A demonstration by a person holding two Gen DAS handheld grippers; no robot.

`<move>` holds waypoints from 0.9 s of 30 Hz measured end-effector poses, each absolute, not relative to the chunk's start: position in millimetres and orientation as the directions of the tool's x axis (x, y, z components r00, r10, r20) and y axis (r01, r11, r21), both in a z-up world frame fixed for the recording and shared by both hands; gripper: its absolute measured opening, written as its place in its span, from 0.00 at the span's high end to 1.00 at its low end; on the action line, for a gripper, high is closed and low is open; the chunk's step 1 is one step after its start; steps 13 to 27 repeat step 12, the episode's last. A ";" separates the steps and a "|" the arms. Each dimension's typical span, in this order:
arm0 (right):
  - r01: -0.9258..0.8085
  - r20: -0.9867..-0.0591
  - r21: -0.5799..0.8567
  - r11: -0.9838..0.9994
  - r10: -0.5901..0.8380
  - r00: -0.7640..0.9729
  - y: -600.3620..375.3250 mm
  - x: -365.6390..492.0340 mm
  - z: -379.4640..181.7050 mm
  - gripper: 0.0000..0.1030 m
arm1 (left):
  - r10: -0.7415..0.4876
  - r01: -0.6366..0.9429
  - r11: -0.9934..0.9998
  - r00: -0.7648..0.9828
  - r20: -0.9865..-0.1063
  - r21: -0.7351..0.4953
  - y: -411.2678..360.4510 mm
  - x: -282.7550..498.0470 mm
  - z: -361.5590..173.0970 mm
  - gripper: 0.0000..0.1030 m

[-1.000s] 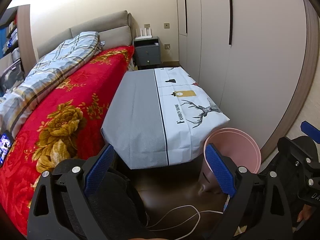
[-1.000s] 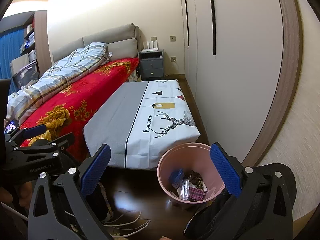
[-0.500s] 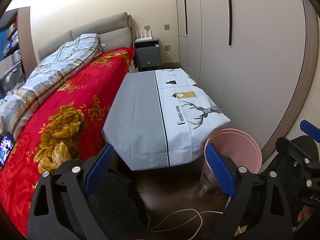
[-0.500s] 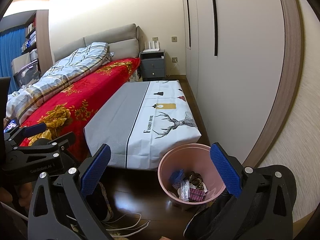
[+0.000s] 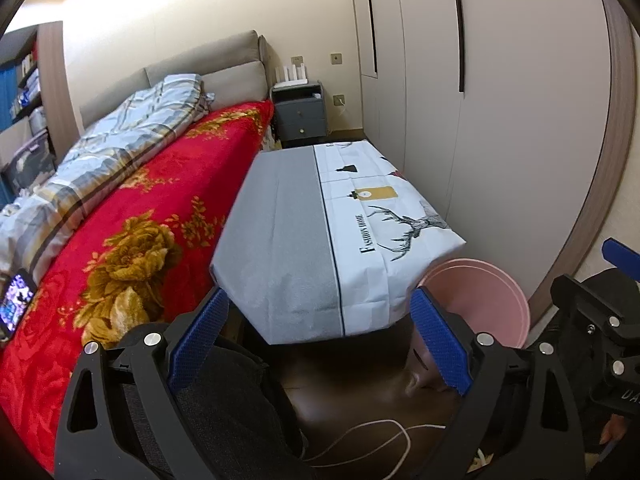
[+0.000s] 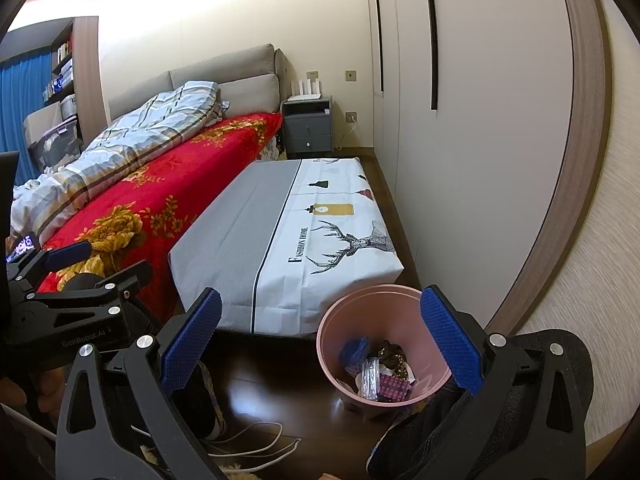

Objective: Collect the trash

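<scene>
A pink trash bin (image 6: 340, 320) stands on the dark floor at the near end of a low table covered with a grey and white cloth (image 6: 280, 240). Several wrappers and scraps (image 6: 380, 372) lie inside it. In the left wrist view only its rim (image 5: 492, 280) shows behind the table corner. My right gripper (image 6: 320, 340) is open and empty, held above and in front of the bin. My left gripper (image 5: 320, 344) is open and empty, to the left, facing the table (image 5: 288, 240). The table top is bare.
A bed with a red flowered blanket (image 5: 120, 248) runs along the table's left side; a phone (image 5: 16, 304) lies on it. Wardrobe doors (image 6: 480, 120) line the right. White cables (image 6: 256, 440) lie on the floor. A grey nightstand (image 6: 308, 128) stands at the back.
Both views have tilted up slightly, so the table and bin sit a little lower in frame. Both grippers stay open and empty.
</scene>
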State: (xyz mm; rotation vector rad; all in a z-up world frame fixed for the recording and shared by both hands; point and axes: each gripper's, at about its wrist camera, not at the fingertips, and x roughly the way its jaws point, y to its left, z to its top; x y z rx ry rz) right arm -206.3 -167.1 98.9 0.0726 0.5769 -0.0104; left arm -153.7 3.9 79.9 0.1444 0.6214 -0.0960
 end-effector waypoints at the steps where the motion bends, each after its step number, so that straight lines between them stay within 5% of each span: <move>1: 0.030 -0.546 0.066 0.997 0.011 0.838 -167.4 -205.8 98.9 0.05 | -0.048 0.134 0.985 0.807 -0.588 0.104 4.3 -153.4 80.0 0.13; 27: 0.027 -0.554 0.068 0.997 0.015 0.833 -166.9 -204.6 96.1 0.05 | -0.065 0.142 0.987 0.791 -0.609 0.078 7.2 -147.7 74.9 0.13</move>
